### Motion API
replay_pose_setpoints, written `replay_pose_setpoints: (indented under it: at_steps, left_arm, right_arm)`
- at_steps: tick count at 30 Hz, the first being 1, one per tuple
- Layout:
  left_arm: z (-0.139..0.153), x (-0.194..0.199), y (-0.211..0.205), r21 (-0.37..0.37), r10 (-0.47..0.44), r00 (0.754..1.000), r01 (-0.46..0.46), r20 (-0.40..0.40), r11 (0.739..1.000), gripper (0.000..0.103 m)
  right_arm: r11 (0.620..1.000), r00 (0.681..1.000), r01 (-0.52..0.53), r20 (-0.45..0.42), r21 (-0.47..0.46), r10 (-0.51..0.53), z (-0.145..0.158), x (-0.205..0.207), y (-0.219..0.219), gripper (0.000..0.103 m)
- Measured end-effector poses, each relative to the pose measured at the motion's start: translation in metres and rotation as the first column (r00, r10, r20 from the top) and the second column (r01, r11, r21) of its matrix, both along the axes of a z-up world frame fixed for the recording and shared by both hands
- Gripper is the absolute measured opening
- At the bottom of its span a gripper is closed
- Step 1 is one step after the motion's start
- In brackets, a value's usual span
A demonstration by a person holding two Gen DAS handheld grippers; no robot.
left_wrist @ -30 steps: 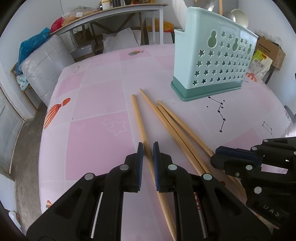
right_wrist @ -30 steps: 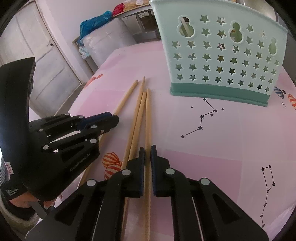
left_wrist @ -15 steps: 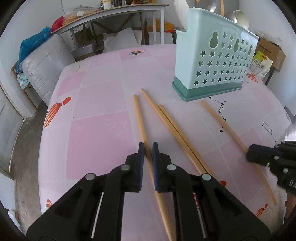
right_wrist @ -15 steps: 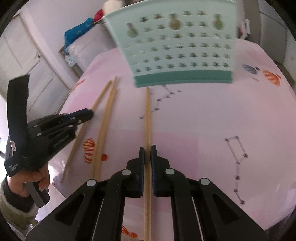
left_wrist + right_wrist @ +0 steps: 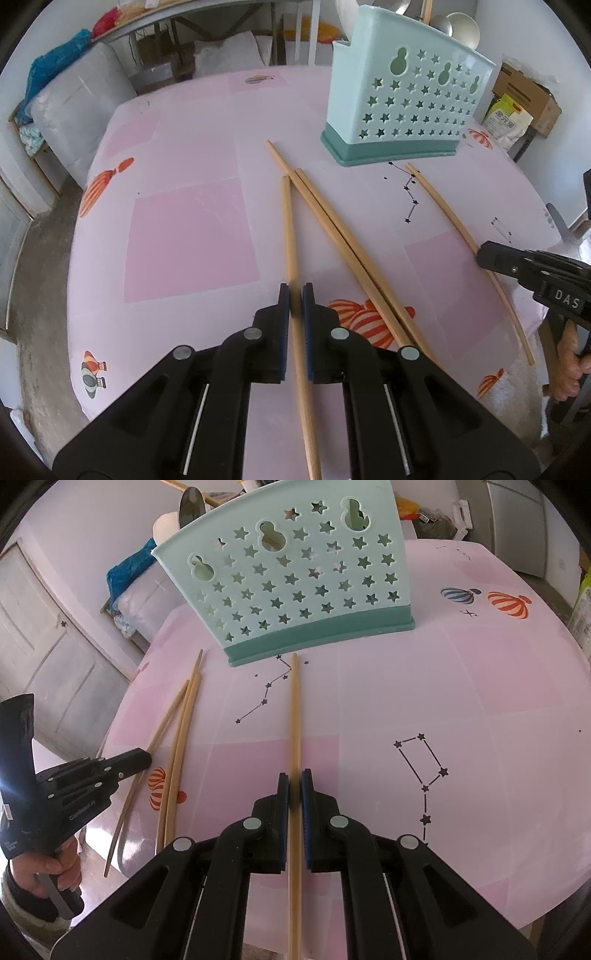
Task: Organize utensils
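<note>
Left wrist view: left gripper (image 5: 296,295) low in centre frame, clenched on a bamboo chopstick (image 5: 289,229) that runs up toward mid-frame. Just right of it, a pair of chopsticks (image 5: 332,225) lying side by side on the pink tablecloth (image 5: 184,229). Mint utensil holder (image 5: 402,107) with star cutouts upright at upper right. At the right edge, right gripper (image 5: 484,254) lettered "DAS", gripping a fourth chopstick (image 5: 443,205).

Right wrist view: right gripper (image 5: 294,790) bottom centre, clamped on its chopstick (image 5: 294,716), tip just short of the utensil holder (image 5: 295,579) base at top centre. At lower left, left gripper (image 5: 142,757), printed lettering too small to read, held by a hand (image 5: 55,867). Other chopsticks (image 5: 181,734) beside it at left.
</note>
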State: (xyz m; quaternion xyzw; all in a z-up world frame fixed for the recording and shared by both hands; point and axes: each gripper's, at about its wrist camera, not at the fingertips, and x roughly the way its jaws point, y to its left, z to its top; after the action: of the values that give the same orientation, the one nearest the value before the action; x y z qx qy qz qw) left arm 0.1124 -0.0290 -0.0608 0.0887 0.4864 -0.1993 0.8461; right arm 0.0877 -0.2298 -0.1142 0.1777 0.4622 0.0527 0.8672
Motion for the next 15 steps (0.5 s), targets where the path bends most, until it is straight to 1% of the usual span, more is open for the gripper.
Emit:
replay_pose_setpoints:
  at_steps: [4, 15]
  left_arm:
    - [-0.001, 0.008, 0.000, -0.016, -0.005, 1.000, 0.005, -0.025, 1.000, 0.012]
    - [-0.001, 0.039, 0.002, -0.047, 0.034, 0.998, -0.036, -0.051, 0.998, 0.012]
  right_arm:
    - [1.000, 1.000, 0.000, 0.003, 0.013, 0.000, 0.000, 0.003, 0.001, 0.007]
    - [0.999, 1.000, -0.004, 0.009, 0.034, 0.003, -0.001, 0.000, -0.003, 0.007]
